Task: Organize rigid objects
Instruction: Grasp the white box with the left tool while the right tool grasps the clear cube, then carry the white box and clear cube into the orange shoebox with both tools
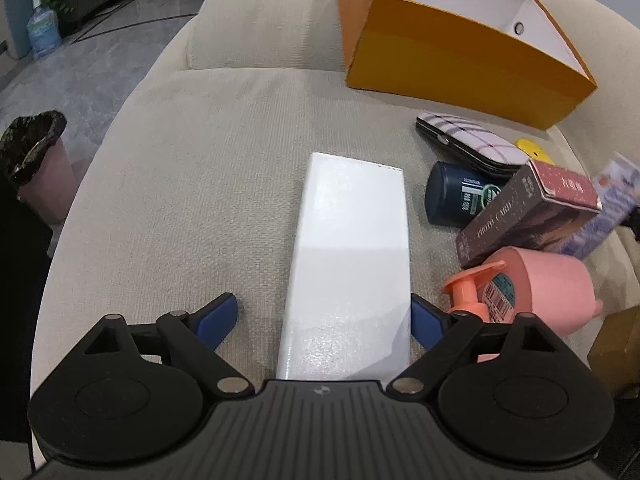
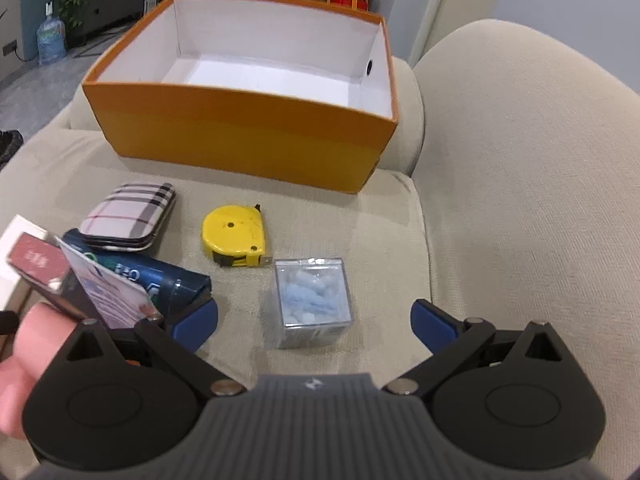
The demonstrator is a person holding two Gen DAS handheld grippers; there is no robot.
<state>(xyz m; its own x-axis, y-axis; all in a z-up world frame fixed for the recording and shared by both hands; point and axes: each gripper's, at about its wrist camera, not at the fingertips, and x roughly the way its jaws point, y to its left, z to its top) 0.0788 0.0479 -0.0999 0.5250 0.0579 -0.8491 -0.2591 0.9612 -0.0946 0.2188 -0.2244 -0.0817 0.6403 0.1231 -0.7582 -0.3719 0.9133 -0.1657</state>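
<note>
clutter is left loose on the sofa cushion (image 2: 360, 216) before the empty orange box (image 2: 240, 128), so the left gripper (image 1: 324, 320) is spread around the white box (image 1: 348, 264) (contact seemingly on one side) and the right gripper (image 2: 314, 320) gapes over the clear cube (image 2: 312, 300).

We lose the white box's (image 1: 348, 264) near end behind the left gripper (image 1: 324, 320); the pink bottle (image 2: 24, 360) blurs off-frame.

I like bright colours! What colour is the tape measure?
Yellow, with a black base. The tape measure shows best in the right wrist view.
</note>
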